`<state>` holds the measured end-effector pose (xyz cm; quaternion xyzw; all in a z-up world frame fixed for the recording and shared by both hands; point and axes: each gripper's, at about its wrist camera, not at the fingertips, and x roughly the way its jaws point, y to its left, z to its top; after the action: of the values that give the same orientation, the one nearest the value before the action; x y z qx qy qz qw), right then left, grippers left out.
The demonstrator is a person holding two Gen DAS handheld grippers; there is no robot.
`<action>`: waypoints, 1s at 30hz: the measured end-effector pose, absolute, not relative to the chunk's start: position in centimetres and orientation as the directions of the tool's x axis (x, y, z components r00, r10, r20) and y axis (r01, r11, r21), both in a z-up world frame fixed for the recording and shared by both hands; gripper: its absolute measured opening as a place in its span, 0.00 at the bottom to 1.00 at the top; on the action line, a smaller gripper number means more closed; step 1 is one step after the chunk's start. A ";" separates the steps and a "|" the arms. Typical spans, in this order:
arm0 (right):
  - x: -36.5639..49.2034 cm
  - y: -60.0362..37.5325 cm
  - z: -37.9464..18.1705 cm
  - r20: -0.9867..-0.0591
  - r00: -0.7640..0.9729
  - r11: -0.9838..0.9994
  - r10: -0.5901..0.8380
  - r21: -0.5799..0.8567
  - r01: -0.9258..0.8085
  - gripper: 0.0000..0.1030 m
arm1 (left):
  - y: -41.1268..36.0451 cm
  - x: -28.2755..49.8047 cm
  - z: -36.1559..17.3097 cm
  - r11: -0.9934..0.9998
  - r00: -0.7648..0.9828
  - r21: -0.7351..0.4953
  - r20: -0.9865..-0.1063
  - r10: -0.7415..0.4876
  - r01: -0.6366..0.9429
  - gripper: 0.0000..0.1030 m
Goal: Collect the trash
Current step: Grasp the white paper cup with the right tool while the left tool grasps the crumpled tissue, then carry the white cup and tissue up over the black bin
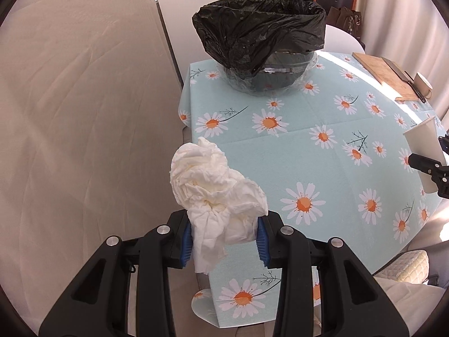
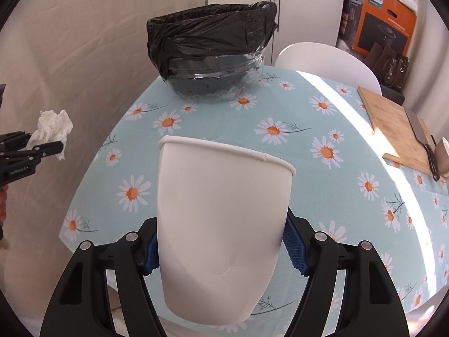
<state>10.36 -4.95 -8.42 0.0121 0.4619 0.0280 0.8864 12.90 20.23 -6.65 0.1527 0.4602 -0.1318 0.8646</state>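
While the left gripper (image 1: 224,236) clamps crumpled tissue (image 1: 216,193) off the table's (image 1: 322,168) edge, the right gripper (image 2: 221,248) grips a paper cup (image 2: 221,224); bare cloth separates both from the bin (image 2: 210,53).

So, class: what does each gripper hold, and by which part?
The left gripper pinches the crumpled white paper tissue at its lower end; the right gripper clamps the white paper cup across its lower side walls.
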 end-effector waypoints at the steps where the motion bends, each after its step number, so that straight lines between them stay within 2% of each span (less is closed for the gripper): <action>1: 10.5 -5.2 -8.0 -0.814 0.578 0.998 0.056 0.040 -0.041 0.64 | 20.2 13.0 -6.3 0.923 0.543 0.136 -0.835 -0.088 0.359 0.36; 8: 12.1 -8.0 -4.8 -0.784 0.619 0.997 0.050 -0.002 -0.083 0.64 | 18.3 13.8 -4.2 0.936 0.589 0.163 -0.807 -0.056 0.313 0.37; 15: 14.5 -11.8 -0.9 -0.731 0.682 0.986 0.031 -0.091 -0.143 0.64 | 14.6 15.3 -2.3 0.954 0.623 0.107 -0.777 -0.095 0.279 0.37; 21: 17.0 -14.7 1.1 -0.720 0.693 0.964 0.027 -0.166 -0.209 0.65 | 11.6 16.3 -1.2 0.973 0.649 0.062 -0.754 -0.099 0.221 0.37; 30: 20.2 -15.9 4.3 -0.669 0.739 0.921 0.081 -0.234 -0.313 0.65 | 8.6 17.1 -0.6 0.984 0.657 -0.025 -0.742 -0.134 0.174 0.37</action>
<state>20.16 -15.88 4.35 -0.1677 0.3451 0.1074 0.9172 17.12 8.58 -0.57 0.0242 0.4052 -0.0847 0.9100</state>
